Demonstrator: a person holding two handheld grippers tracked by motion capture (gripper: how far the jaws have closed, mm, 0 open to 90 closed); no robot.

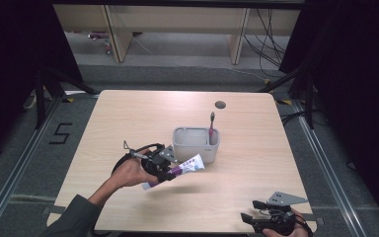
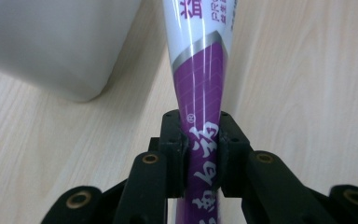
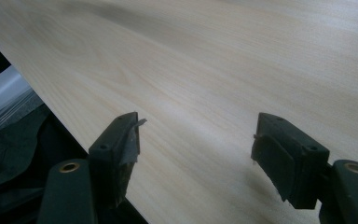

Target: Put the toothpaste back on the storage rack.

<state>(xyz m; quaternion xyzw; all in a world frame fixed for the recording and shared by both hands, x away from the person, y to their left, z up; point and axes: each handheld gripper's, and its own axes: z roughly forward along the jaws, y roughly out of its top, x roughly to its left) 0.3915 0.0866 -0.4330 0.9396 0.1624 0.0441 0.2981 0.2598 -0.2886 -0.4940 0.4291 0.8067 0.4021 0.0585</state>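
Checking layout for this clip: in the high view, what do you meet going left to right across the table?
Left gripper clamped on the toothpaste tube → grey holder → pink toothbrush standing at its right end → right gripper, jaws apart, at the table's near right edge.

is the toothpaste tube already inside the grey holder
No, the toothpaste tube is clamped in the left gripper in front of the grey holder, outside it.

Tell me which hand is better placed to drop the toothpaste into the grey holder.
Left. Its tool already clamps the toothpaste tube right beside the holder; the right tool sits open at the table's near edge.
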